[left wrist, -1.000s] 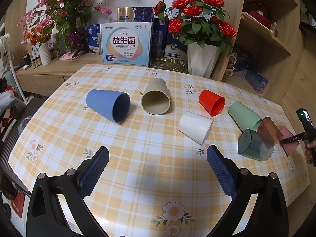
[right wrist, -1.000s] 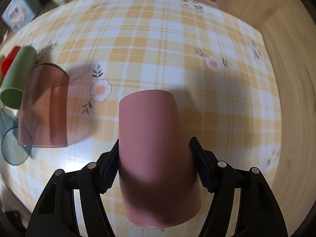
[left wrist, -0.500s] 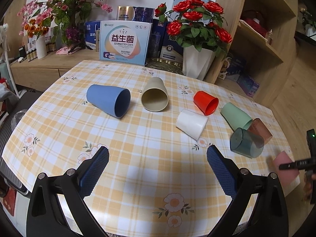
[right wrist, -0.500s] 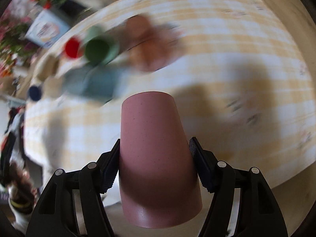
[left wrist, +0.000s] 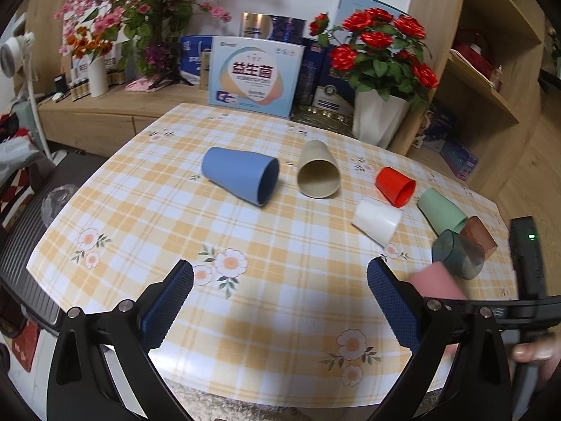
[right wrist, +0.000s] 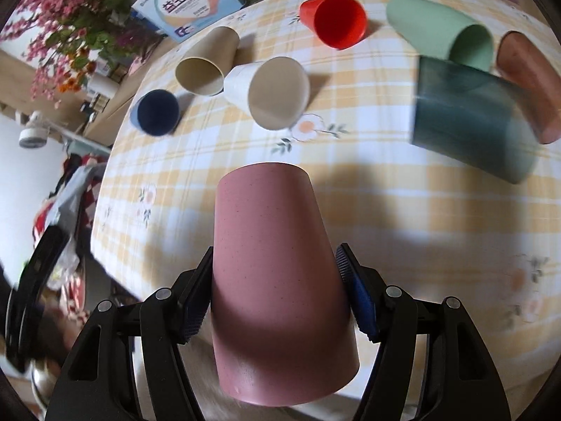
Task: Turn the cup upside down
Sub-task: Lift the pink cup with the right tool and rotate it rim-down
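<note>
My right gripper point(right wrist: 277, 298) is shut on a pink cup point(right wrist: 277, 280), its closed base pointing away from the camera, held above the checked tablecloth point(right wrist: 350, 182). In the left wrist view the pink cup point(left wrist: 434, 282) shows at the right edge of the table. My left gripper point(left wrist: 280, 301) is open and empty above the table's near edge. Several cups lie on their sides: blue point(left wrist: 242, 179), beige point(left wrist: 317, 170), red point(left wrist: 394, 186), white point(left wrist: 377, 221), green point(left wrist: 440, 210), dark teal see-through point(left wrist: 455, 254) and brown see-through point(left wrist: 478, 235).
A white vase of red roses point(left wrist: 378, 119) and a light blue box point(left wrist: 254, 75) stand at the table's far edge. A wooden shelf unit point(left wrist: 491, 70) rises at the right. A sideboard with pink flowers point(left wrist: 105, 105) is at the far left.
My right gripper has swung round with the pink cup, from facing the table's right end to facing the row of lying cups. The left gripper has pulled back a little.
</note>
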A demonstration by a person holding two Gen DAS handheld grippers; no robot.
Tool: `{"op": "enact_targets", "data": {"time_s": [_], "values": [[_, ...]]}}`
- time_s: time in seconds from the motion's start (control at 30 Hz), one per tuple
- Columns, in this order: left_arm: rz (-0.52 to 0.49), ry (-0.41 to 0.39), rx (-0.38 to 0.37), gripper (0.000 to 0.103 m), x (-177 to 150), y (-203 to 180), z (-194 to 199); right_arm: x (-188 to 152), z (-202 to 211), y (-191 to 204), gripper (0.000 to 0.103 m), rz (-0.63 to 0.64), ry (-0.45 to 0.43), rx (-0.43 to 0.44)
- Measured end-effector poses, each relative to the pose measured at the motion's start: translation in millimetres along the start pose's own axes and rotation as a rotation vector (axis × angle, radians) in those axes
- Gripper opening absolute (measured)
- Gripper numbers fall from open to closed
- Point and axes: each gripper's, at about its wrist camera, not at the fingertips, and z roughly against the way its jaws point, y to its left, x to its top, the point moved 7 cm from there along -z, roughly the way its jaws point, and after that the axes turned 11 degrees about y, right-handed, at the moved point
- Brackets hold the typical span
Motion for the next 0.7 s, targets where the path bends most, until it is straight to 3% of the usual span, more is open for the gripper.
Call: {"op": "enact_targets", "data": {"time_s": [0.4, 0.7], "values": [[0.019, 0.024, 0.018, 0.097, -2.8, 11.5, -6.4, 9.6, -23.1, 4.3, 0.065, -0.042, -0.051, -0.095], [0.006, 0.043, 0.034, 0.097, -5.8, 7.3, -9.2, 9.9, -12.1, -3.8, 0.066, -0.056, -0.085, -0.09]]}}
